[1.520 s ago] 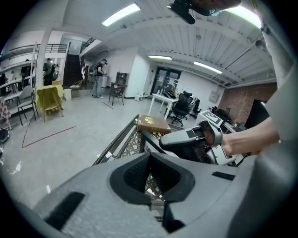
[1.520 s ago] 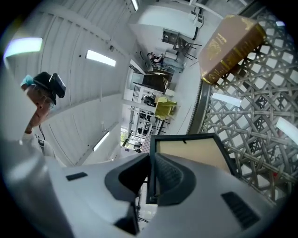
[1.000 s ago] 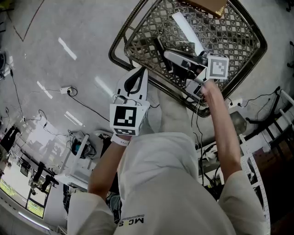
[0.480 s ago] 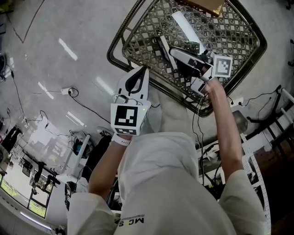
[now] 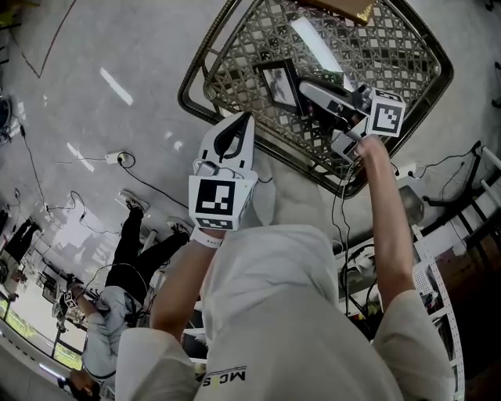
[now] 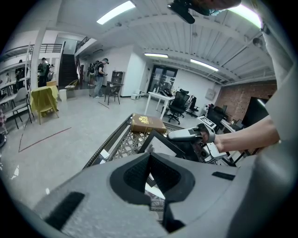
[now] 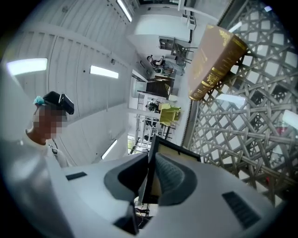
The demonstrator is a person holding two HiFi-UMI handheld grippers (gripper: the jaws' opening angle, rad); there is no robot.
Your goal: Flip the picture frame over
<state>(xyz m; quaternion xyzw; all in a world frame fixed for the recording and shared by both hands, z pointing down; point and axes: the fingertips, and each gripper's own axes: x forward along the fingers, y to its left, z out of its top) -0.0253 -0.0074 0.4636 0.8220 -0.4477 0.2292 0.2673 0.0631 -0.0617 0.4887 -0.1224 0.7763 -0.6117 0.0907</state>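
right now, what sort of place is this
Probably an open-plan office or lab workspace: white desks with office chairs at the back, long ceiling strip lights, and a wide bare grey floor.

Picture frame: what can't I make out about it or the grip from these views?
- Head view: the picture frame shows a photo, too small to read; its gripped edge sits behind the right gripper.
- Right gripper view: the picture frame is seen edge-on, so neither face shows; the gripper body hides its lower part.
- Left gripper view: the left gripper covers the picture frame's bottom.
- Head view: the book is cut off by the top edge.
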